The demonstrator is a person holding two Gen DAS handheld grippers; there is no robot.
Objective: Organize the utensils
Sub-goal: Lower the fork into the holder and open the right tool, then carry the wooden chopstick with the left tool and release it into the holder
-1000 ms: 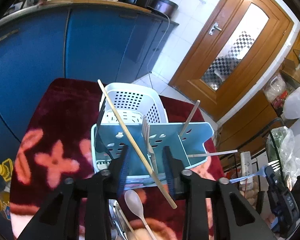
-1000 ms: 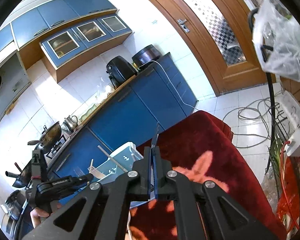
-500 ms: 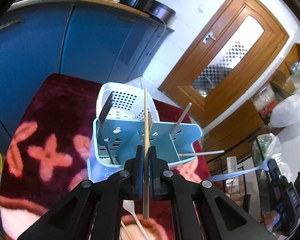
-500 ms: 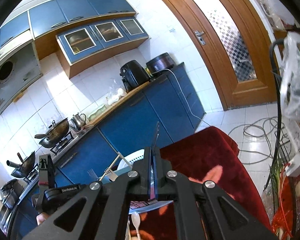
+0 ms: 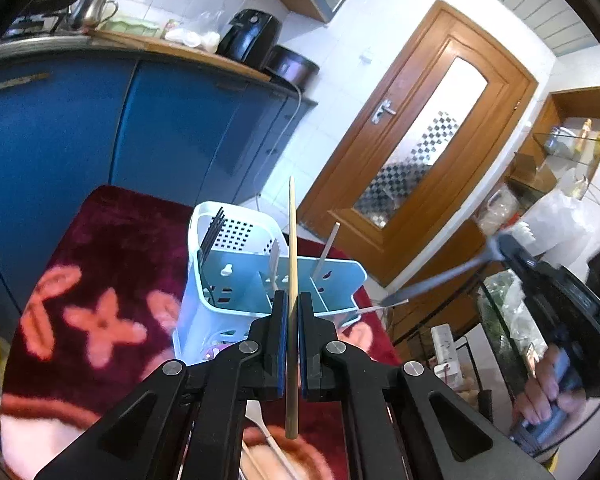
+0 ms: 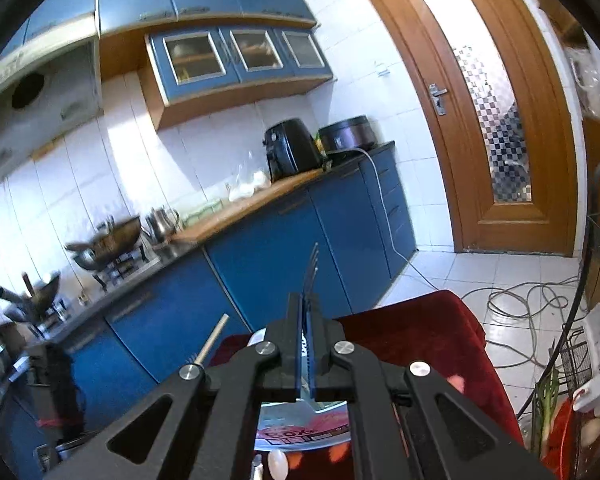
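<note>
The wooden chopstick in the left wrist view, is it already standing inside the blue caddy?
No, the chopstick is clamped between the left gripper's fingers.

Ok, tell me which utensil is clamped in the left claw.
The pale wooden chopstick, standing upright between the shut left claw. The others stand loose in the blue caddy, and the fork is in the right claw.

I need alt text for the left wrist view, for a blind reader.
The left gripper is shut on a thin wooden chopstick, held upright before a light blue plastic utensil caddy on a dark red floral cloth. Behind are blue cabinets.
</note>
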